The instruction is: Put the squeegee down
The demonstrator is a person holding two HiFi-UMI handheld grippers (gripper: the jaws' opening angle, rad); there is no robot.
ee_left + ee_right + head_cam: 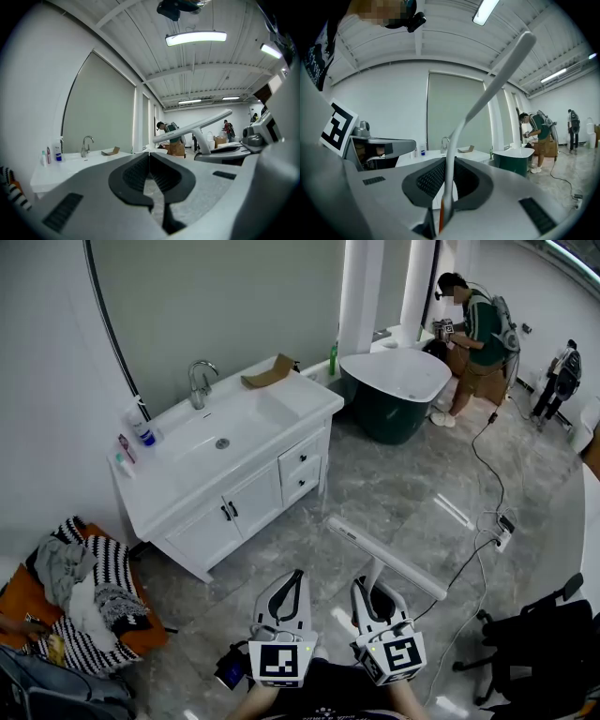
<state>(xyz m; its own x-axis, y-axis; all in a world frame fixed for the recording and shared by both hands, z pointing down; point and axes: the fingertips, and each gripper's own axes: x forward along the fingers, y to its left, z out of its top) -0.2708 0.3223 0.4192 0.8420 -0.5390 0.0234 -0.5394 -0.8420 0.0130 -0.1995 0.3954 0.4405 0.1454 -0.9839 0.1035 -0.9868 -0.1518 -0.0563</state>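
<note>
The squeegee (389, 562) is a long white blade on a white neck, held out over the grey marble floor in the head view. My right gripper (367, 585) is shut on its handle. In the right gripper view the neck rises from between the pads (449, 161) and the squeegee blade (497, 84) slants up to the right. My left gripper (292, 579) hangs beside it on the left, shut, with nothing between its jaws (150, 157). From the left gripper view the squeegee (197, 125) shows off to the right.
A white vanity (187, 502) with sink and faucet (199, 381) stands ahead on the left. A dark green bathtub (394, 395) is further back, with a person (478, 343) beside it. A cable (483, 549) crosses the floor; a black chair (544, 634) is at right, laundry (84, 596) at left.
</note>
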